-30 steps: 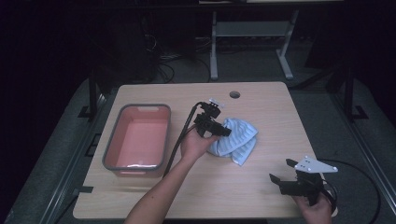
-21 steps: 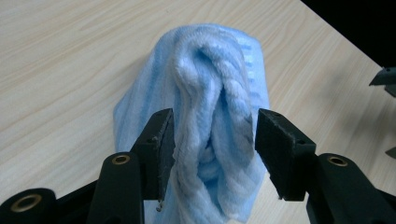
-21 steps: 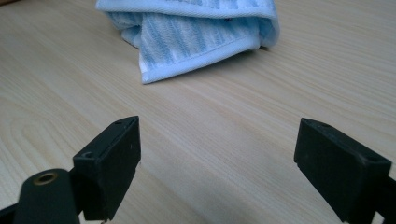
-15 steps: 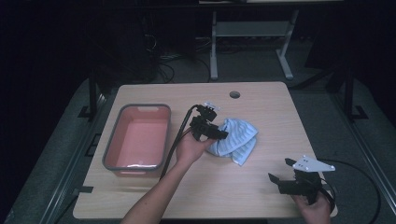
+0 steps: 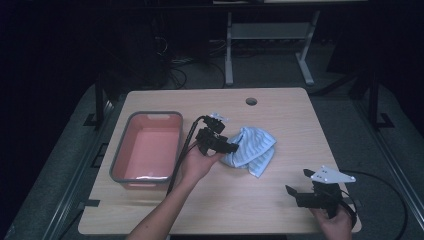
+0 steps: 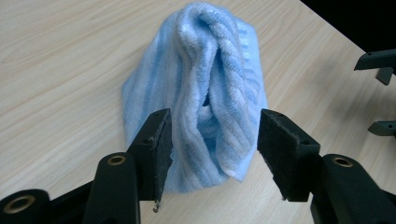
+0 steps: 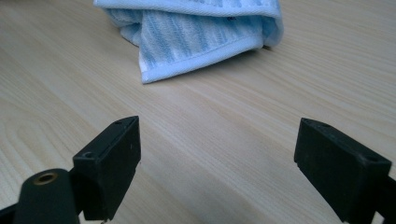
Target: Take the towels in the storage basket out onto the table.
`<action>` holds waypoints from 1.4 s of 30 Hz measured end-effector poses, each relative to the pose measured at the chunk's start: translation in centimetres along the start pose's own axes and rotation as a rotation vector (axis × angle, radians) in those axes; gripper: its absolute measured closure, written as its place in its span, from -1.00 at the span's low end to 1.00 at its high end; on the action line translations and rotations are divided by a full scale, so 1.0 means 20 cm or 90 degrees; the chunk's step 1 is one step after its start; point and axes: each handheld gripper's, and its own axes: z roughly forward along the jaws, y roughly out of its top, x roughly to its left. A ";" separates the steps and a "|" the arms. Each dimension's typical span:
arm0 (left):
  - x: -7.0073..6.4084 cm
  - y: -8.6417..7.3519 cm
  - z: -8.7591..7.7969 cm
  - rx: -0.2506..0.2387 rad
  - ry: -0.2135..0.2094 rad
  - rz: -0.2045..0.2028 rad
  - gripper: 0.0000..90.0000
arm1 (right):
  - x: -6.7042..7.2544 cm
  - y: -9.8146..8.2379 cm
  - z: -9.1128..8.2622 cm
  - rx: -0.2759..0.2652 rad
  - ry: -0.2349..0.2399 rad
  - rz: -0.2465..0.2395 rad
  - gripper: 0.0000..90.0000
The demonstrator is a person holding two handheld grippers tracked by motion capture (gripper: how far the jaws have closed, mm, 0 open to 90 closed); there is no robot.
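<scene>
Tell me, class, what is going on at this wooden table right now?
A person works at the light wooden table with tongs in each hand. The left tongs straddle a crumpled, light blue striped towel; their jaws have just been opening and the pads stand clear of the cloth. The right tongs wait open near the table's front right corner, apart from the towel. A grey-rimmed pink rectangular tub sits to the left.

two hand-held grippers, both with jaws apart

the left gripper (image 5: pixel 231 148) is held out over the table's middle on a bare forearm reaching in from the bottom edge; its jaws have just been opening, the pads clear of anything. the right gripper (image 5: pixel 292 192) sits low near the table's front right corner in the right hand (image 5: pixel 334 223), jaws spread wide.
</scene>
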 end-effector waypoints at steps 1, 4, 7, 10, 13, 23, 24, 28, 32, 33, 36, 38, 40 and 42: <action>0.00 0.00 0.00 0.001 -0.002 -0.001 -0.04 | 0.00 0.00 0.00 0.000 0.000 0.000 -0.68; 0.01 -0.01 -0.01 -0.004 -0.002 -0.003 -0.04 | 0.00 0.00 0.00 0.000 0.000 0.002 -0.68; 0.00 -0.02 -0.03 -0.002 0.003 0.004 -0.05 | -0.01 0.00 0.00 0.001 -0.001 0.002 -0.68; 0.00 -0.04 -0.04 -0.007 0.000 0.003 -0.06 | 0.00 0.00 0.00 0.000 -0.003 0.003 -0.68; -0.01 -0.06 -0.05 -0.006 -0.001 0.006 -0.07 | -0.01 0.00 -0.01 -0.002 -0.005 -0.001 -0.68; 0.00 -0.11 -0.06 -0.007 -0.007 0.003 -0.11 | 0.00 0.00 0.00 0.002 -0.004 0.003 -0.68; 0.00 -0.11 -0.06 -0.003 -0.005 0.008 -0.11 | 0.00 0.00 0.00 0.002 -0.004 0.004 -0.68; 0.01 -0.13 -0.07 -0.007 -0.005 0.004 -0.11 | 0.00 0.00 0.00 0.001 -0.004 0.005 -0.68; 0.02 -0.16 -0.08 -0.006 -0.005 0.001 -0.13 | 0.00 0.00 0.00 0.003 -0.005 0.005 -0.68; 0.02 -0.17 -0.09 -0.007 -0.007 0.000 -0.13 | 0.00 0.00 0.00 0.002 -0.004 0.004 -0.68; 0.02 -0.18 -0.09 -0.008 -0.008 -0.001 -0.16 | 0.00 0.01 0.00 0.000 -0.004 0.002 -0.68; 0.02 -0.19 -0.09 -0.009 -0.011 -0.006 -0.16 | 0.00 0.00 0.00 0.004 -0.005 0.002 -0.68; 0.03 -0.20 -0.10 -0.009 -0.011 -0.006 -0.16 | 0.00 0.01 0.01 0.005 -0.003 0.002 -0.68; 0.03 -0.21 -0.10 -0.012 -0.011 -0.006 -0.16 | 0.01 0.00 0.01 0.005 -0.003 0.002 -0.68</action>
